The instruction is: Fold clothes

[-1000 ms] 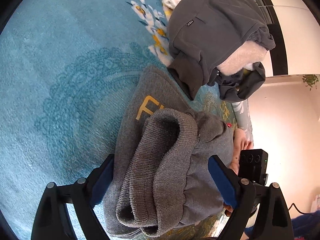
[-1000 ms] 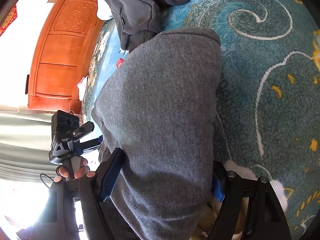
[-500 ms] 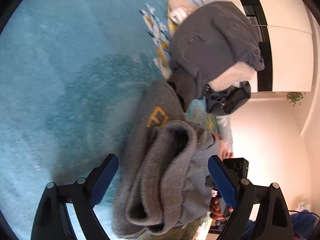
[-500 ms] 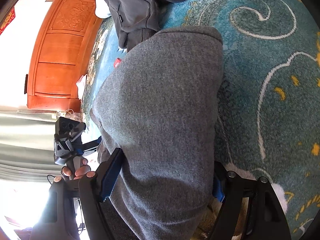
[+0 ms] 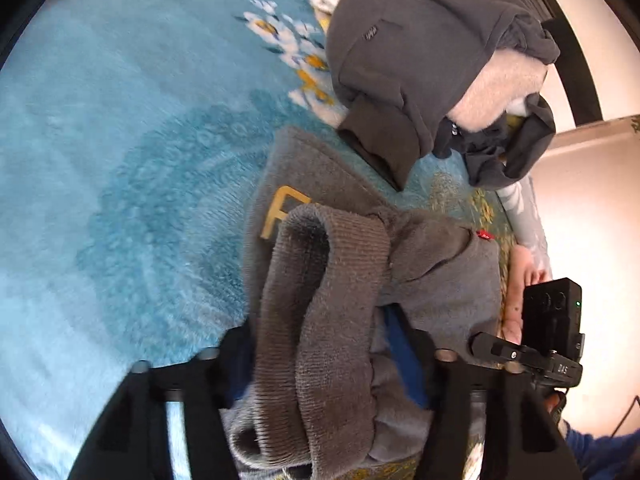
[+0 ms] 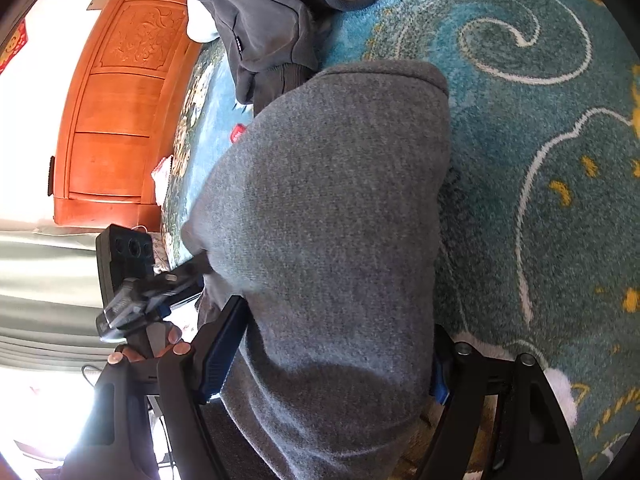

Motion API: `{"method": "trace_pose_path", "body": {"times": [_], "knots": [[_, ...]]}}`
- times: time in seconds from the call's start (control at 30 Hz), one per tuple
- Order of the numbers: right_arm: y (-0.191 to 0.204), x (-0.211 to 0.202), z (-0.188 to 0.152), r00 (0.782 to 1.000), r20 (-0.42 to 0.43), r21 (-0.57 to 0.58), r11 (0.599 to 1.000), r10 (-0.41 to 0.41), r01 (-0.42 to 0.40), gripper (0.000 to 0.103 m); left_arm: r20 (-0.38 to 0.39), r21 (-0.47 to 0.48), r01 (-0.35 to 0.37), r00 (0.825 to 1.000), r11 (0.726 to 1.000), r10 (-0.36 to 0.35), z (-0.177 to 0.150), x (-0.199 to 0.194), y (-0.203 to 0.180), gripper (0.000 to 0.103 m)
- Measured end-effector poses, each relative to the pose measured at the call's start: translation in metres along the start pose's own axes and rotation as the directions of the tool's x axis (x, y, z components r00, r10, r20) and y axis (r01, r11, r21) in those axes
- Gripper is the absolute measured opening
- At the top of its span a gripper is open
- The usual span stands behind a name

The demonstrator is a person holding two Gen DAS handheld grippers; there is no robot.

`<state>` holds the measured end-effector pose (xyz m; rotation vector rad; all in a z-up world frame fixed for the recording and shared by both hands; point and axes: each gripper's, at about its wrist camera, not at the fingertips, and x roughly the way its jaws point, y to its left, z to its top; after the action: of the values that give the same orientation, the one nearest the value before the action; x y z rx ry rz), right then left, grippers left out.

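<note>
Left wrist view: the left tongs (image 5: 320, 364) have narrowed over the last second from a wide-open spread and now pinch the ribbed cuff (image 5: 320, 312) of the grey sweatshirt (image 5: 440, 272), their blue pads pressed to its sides. To my judgement, that secures a sleeve end for the next fold.

Right wrist view: the right tongs (image 6: 328, 352) are spread wide as before, straddling the sweatshirt's broad bundled body, with fabric against the visible left pad; whether they squeeze it I cannot tell.

Just beyond both tongs, the sweatshirt lies bunched on a teal patterned blanket (image 5: 120, 160). Farther ahead, its cuff touching the sweatshirt's far edge, lies a dark grey fleece-lined jacket (image 5: 420, 40), unfolded.

Counted: two tongs, two garments, one blanket, and one wooden headboard (image 6: 120, 120) to the far left of the right tongs.
</note>
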<state>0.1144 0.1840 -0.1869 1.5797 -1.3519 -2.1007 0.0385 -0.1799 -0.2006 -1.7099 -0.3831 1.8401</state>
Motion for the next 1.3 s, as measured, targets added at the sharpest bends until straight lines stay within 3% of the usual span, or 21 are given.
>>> {"method": "trace_pose_path", "body": {"times": [0.07,0.13,0.23,0.47,0.63,0.8,0.97,1.07,1.17,1.27,1.3], "knots": [[0.002,-0.007,-0.003,1.000,0.006,-0.011,1.000,-0.004,0.004,0.069,0.022,0.016,-0.029,0.999,0.999,0.029,-0.006,-0.008,-0.007,0.045],[0.004,-0.015,-0.005,1.000,0.012,-0.024,1.000,-0.009,0.009,0.051,0.041,0.040,-0.061,0.997,0.997,0.059,-0.010,-0.017,-0.020,0.041],[-0.004,-0.047,-0.010,0.999,0.045,-0.040,0.999,0.008,-0.006,0.039,0.053,0.071,-0.077,0.996,0.995,0.073,-0.016,-0.025,-0.041,0.034],[-0.023,-0.125,-0.022,0.991,0.126,-0.080,0.996,0.053,-0.043,0.038,0.057,0.132,-0.042,0.998,0.990,0.034,-0.020,-0.016,-0.120,0.029],[-0.043,-0.188,-0.033,0.979,0.190,-0.102,0.993,0.074,-0.055,0.038,0.039,0.191,0.041,0.998,0.981,-0.050,-0.021,0.002,-0.190,0.029],[-0.091,-0.290,-0.053,0.955,0.294,-0.072,0.997,0.020,0.001,0.038,-0.013,0.323,0.124,0.992,0.938,-0.127,-0.017,0.043,-0.302,0.030],[-0.140,-0.391,-0.074,0.918,0.394,-0.036,0.998,-0.036,0.054,0.038,-0.112,0.413,0.221,0.975,0.884,-0.192,-0.021,0.087,-0.406,0.030],[-0.169,-0.452,-0.086,0.890,0.451,-0.012,0.996,-0.070,0.084,0.038,-0.206,0.423,0.263,0.960,0.867,-0.190,-0.027,0.123,-0.462,0.029],[-0.198,-0.513,-0.098,0.857,0.505,0.014,0.994,-0.104,0.112,0.038,-0.280,0.477,0.290,0.945,0.830,-0.169,-0.046,0.155,-0.514,0.029],[-0.233,-0.552,-0.107,0.841,0.517,0.055,0.987,-0.156,0.149,0.039,-0.318,0.519,0.258,0.943,0.815,-0.096,-0.062,0.186,-0.541,0.029],[-0.241,-0.553,-0.106,0.840,0.516,0.079,0.986,-0.166,0.146,0.039,-0.319,0.521,0.233,0.945,0.821,-0.065,-0.064,0.192,-0.543,0.029]]}}
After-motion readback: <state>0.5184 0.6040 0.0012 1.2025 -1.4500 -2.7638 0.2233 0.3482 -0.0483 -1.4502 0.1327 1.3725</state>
